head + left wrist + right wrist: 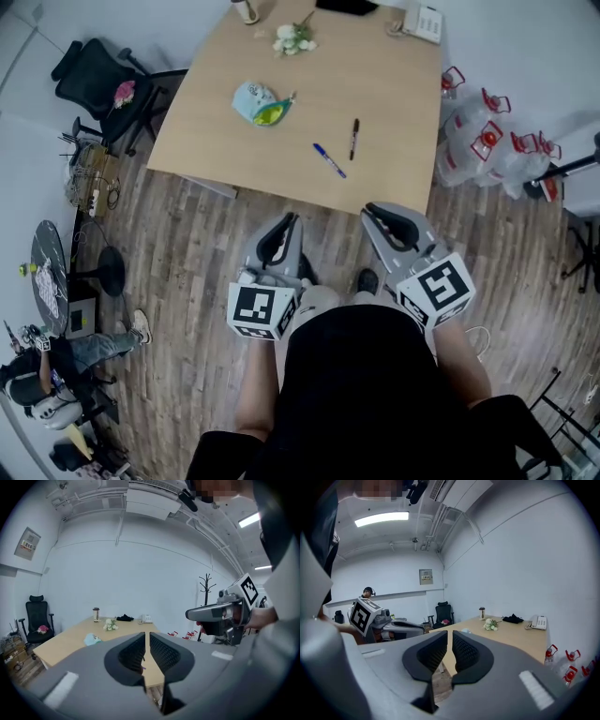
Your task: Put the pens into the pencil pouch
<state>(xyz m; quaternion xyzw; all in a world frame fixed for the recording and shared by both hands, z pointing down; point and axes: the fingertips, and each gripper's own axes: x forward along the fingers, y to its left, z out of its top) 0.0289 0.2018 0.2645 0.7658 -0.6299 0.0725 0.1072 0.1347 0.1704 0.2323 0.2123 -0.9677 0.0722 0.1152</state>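
Well off to the left of the left gripper [146, 638], a black office chair [94, 80] stands on the wood floor [187, 244] beside the bench [394, 103]. The left gripper hangs over the floor, short of the bench's near edge and pointing toward it. Its jaws stand a narrow slit apart, with nothing between them.

The light-blue pencil pouch [253, 99] lies on the bench ahead of this gripper and a little to its left, well apart from it. A green piece shows at the pouch's right side. Farther ahead, near the bench's far edge, sit a cup [246, 9] and a small bunch of white flowers [294, 38].

Ahead of the gap between the two grippers, the blue pen [329, 160] lies at a slant on the bench, and of the two pens it is the nearer to the grippers. Just to its right, the dark pen [354, 138] points almost straight away. The two pens are close but not touching, and both lie apart from the pouch, to its right.

The right gripper [450, 637] is held beside the left one, also short of the bench. Its jaws are closed together and empty. Far ahead of it, a white desk telephone [422, 21] sits at the bench's far corner. To its right, clear water bottles [487, 141] with red handles stand on the floor by the bench's side.
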